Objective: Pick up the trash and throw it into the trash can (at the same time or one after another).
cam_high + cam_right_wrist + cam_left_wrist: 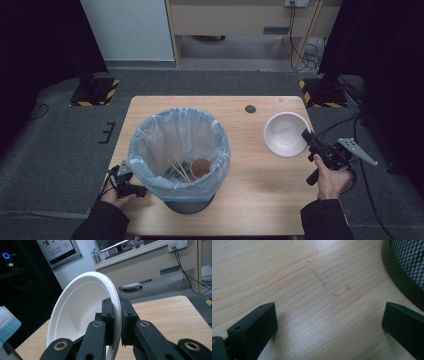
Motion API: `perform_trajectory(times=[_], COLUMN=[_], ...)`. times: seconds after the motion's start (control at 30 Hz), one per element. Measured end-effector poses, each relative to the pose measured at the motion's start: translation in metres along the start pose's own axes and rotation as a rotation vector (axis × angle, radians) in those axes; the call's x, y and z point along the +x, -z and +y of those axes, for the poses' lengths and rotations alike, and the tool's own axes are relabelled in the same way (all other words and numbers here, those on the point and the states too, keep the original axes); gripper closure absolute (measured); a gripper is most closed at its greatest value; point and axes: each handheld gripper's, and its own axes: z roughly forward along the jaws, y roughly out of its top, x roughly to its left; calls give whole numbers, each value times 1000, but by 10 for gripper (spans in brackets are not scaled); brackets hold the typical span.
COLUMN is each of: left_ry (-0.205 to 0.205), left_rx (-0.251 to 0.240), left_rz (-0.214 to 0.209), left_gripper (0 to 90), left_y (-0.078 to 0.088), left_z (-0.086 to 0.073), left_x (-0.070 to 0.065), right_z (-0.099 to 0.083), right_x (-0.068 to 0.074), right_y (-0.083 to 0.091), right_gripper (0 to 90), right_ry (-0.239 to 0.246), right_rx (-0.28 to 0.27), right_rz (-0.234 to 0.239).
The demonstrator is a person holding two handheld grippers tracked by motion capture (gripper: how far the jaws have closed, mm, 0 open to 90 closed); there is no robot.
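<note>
White and thin, the paper bowl [82,312] is pinched by its rim between the closed jaws of the right gripper [117,322], which the person's right hand [331,181] holds at the right edge of the table [260,180]. From above, the bowl [285,134] sits at the gripper's tip [309,138], tilted, over the table's far right part. It looks very light and a little flexible, the sort of rim that bends or creases if squeezed hard, so a shallow bite on the edge seems enough, though the bowl may swing or slip as it is carried. The wall just below the rim is probably the firmest place to take it.

Further left stands the waste bin [179,150] with its pale blue liner, a paper cup [200,167] and some wooden sticks [179,170] already inside. Beside its base the left gripper [329,322] rests low over the wood, jaws wide apart with nothing between them.
</note>
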Motion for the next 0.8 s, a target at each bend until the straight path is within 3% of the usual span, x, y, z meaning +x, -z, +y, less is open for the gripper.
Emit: perform_trajectory(times=[0.8], left_ry=[0], left_rx=[0], left_rz=[0], left_gripper=[0], left_y=[0], left_z=[0], left_x=[0], right_z=[30], right_x=[27], right_y=[16], right_gripper=[840], right_ry=[5], right_rx=[-152], right_rz=[102])
